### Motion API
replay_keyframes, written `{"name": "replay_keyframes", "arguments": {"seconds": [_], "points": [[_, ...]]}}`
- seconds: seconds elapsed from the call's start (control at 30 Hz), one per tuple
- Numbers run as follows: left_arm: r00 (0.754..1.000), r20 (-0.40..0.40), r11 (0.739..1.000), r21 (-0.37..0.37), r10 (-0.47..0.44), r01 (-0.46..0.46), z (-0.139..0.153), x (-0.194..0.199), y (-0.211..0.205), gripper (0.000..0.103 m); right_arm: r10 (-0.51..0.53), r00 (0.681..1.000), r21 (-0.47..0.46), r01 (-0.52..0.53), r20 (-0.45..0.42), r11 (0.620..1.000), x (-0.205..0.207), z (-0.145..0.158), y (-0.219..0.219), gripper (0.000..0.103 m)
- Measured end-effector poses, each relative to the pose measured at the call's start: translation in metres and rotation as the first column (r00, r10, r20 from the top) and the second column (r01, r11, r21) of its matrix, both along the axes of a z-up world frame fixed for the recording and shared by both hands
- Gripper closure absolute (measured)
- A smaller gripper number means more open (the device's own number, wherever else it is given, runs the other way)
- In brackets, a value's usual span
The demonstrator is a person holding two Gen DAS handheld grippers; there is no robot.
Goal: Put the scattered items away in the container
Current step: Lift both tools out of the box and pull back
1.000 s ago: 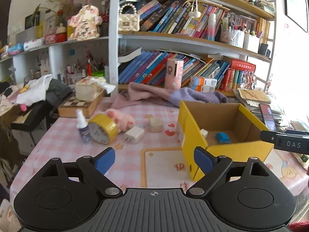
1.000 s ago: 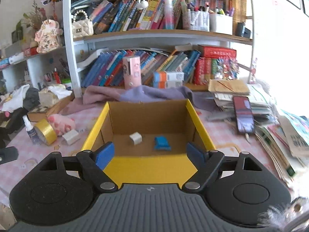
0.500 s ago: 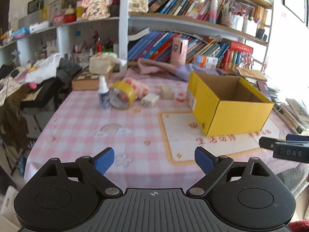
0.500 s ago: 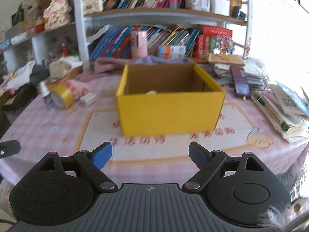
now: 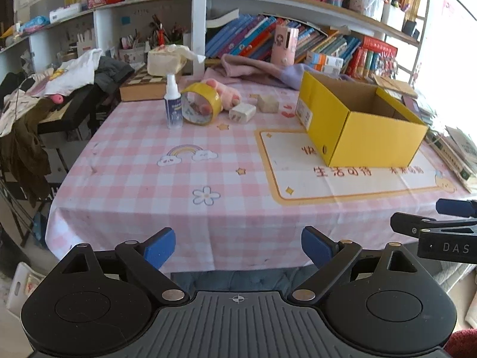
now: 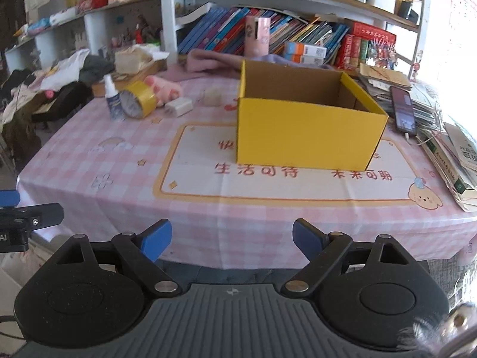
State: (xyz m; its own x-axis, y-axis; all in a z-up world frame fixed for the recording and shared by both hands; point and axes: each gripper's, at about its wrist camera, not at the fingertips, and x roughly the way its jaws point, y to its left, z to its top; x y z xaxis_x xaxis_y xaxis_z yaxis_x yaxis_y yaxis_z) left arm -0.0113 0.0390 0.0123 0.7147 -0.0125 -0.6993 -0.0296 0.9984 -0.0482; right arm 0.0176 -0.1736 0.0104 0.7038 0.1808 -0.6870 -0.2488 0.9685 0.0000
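Observation:
A yellow cardboard box (image 5: pixel 372 140) (image 6: pixel 307 134) stands open on the pink checked tablecloth; its inside is hidden from here. Left of it lie a spray bottle (image 5: pixel 173 104) (image 6: pixel 112 101), a yellow tape roll (image 5: pixel 201 107) (image 6: pixel 138 99), a pink plush toy (image 5: pixel 222 92) (image 6: pixel 164 89), a white charger plug (image 5: pixel 242 112) (image 6: pixel 179 106) and a beige block (image 5: pixel 267 103) (image 6: pixel 212 98). My left gripper (image 5: pixel 238 247) and right gripper (image 6: pixel 232 242) are both open and empty, held off the table's near edge, far from all items.
A bookshelf (image 5: pixel 298 38) and a pink-purple cloth (image 5: pixel 259 68) sit behind the table. Stacked books and a phone (image 6: pixel 402 110) lie right of the box. A chessboard box with tissues (image 5: pixel 149 85) and a pile of clothes (image 5: pixel 68 80) are at the left.
Both grippers have pulled back from over the box and table to beyond the near edge. Both stay open and empty. The items on the table have not moved.

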Motion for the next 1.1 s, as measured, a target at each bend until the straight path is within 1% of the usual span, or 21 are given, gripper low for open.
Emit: {"name": "replay_keyframes", "arguments": {"seconds": [0.1,0.3,0.6,0.8,0.97,1.1], "points": [[1.0,-0.001,0.999,0.052,-0.018,0.018,-0.002,-0.003,-0.003,0.01,0.013,1.0,-0.001,-0.013,-0.008,1.0,-0.003,-0.002,0.005,0.015],[1.0,0.0,0.997,0.075,-0.026,0.026,-0.002,-0.004,0.001,0.01,0.049,0.999,0.007,-0.049,-0.02,0.999,-0.004,-0.003,0.014,0.015],[0.999,-0.011,0.997,0.071,-0.034,0.035,-0.004,-0.007,0.011,0.01,0.098,0.995,-0.006,-0.098,-0.022,0.995,-0.002,-0.003,0.034,0.015],[1.0,-0.017,0.998,0.064,-0.004,0.005,-0.003,-0.007,0.022,0.009,0.152,0.988,-0.015,-0.153,-0.022,0.988,0.003,-0.001,0.05,0.015],[1.0,-0.029,0.998,0.067,0.01,-0.008,-0.004,-0.007,0.027,0.007,0.199,0.98,-0.02,-0.199,-0.028,0.98,0.007,-0.001,0.063,0.015],[0.999,-0.023,0.998,0.064,0.029,-0.028,-0.005,-0.007,0.032,0.007,0.237,0.971,-0.025,-0.238,-0.03,0.971,0.011,-0.002,0.073,0.015]]}}
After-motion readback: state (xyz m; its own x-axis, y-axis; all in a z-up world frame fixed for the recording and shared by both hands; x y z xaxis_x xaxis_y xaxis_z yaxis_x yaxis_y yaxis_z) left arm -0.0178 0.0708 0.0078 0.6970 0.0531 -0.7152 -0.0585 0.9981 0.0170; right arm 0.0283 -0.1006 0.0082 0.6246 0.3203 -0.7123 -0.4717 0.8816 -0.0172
